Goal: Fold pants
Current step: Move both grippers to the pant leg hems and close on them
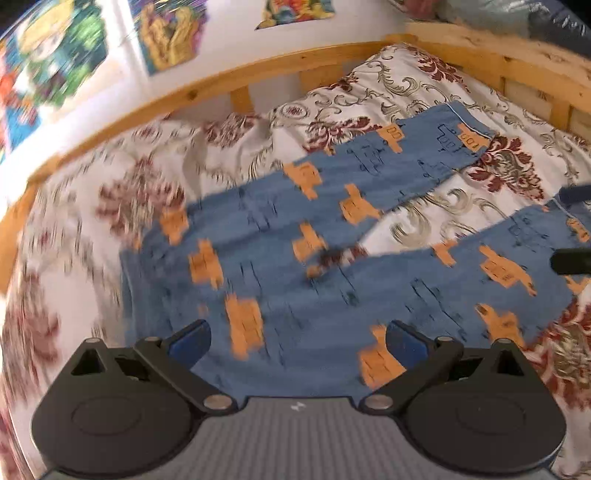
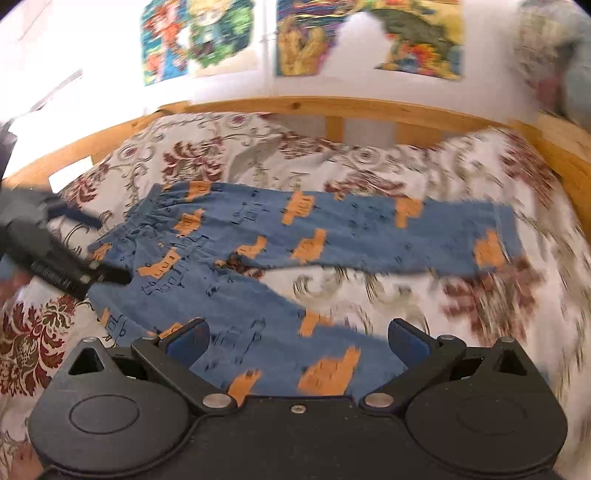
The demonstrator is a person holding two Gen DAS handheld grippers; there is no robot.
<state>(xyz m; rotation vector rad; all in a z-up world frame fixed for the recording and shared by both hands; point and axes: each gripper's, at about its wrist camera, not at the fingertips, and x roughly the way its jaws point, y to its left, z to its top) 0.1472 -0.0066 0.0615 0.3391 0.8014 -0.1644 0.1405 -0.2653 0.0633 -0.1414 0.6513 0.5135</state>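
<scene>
Blue pants with orange and dark printed shapes (image 1: 280,258) lie spread flat on the bed, legs apart in a V. In the left wrist view my left gripper (image 1: 297,343) is open above the waist end, empty. In the right wrist view the pants (image 2: 258,236) lie with the waistband at left and legs running right. My right gripper (image 2: 297,343) is open above the near leg, empty. The left gripper (image 2: 88,251) shows at the left by the waistband, fingers apart. The right gripper's fingertips (image 1: 570,260) show at the right edge of the left wrist view near the near leg's hem.
The bed has a white cover with dark red and grey floral print (image 1: 110,206). A wooden bed rail (image 2: 332,107) runs along the far side and corners. Colourful posters (image 2: 229,33) hang on the white wall. Bundled bedding (image 1: 498,14) sits beyond the rail.
</scene>
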